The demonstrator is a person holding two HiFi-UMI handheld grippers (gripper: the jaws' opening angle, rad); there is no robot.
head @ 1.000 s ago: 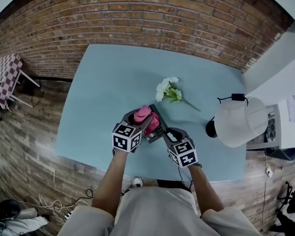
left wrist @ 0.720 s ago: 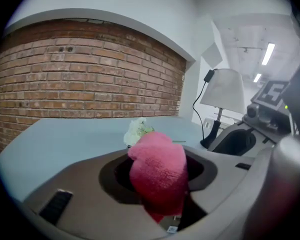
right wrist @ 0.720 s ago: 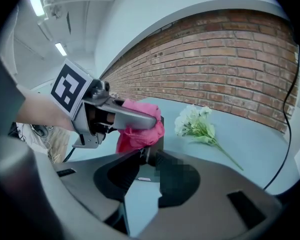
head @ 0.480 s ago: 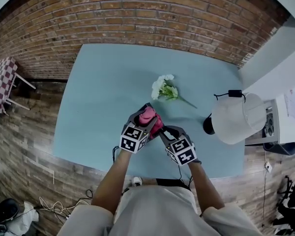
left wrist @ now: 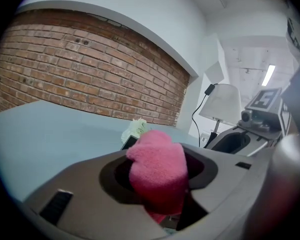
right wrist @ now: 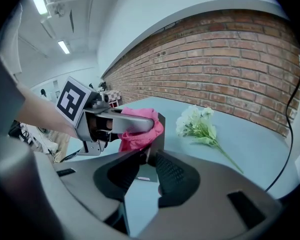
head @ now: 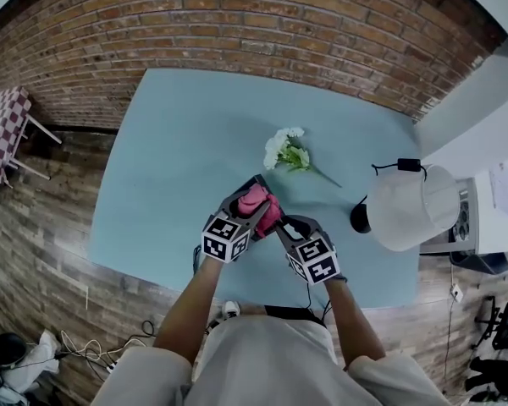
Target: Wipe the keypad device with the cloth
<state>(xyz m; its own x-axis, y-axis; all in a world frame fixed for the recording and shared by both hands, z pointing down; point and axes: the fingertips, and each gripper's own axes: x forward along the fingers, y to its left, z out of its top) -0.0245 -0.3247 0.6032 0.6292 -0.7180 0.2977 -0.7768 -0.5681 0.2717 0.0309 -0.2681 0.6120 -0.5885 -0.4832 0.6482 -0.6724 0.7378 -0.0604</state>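
While left tool (left wrist: 159, 186) clamps pink cloth (left wrist: 157, 164) touching keypad device (right wrist: 159, 132), right tool (right wrist: 148, 160) pinches device's near edge; white flowers (head: 286, 151) farther, lamp (head: 400, 207) right, blue surface (head: 173, 155).

Pink cloth (head: 256, 201), black keypad device (right wrist: 159, 129), pale blue table (head: 186, 142), white flowers (head: 284, 148), red brick wall (head: 237, 15).

Open table (head: 165, 142) on the left; flowers (head: 286, 152) ahead, lamp (head: 405, 208) on the right.
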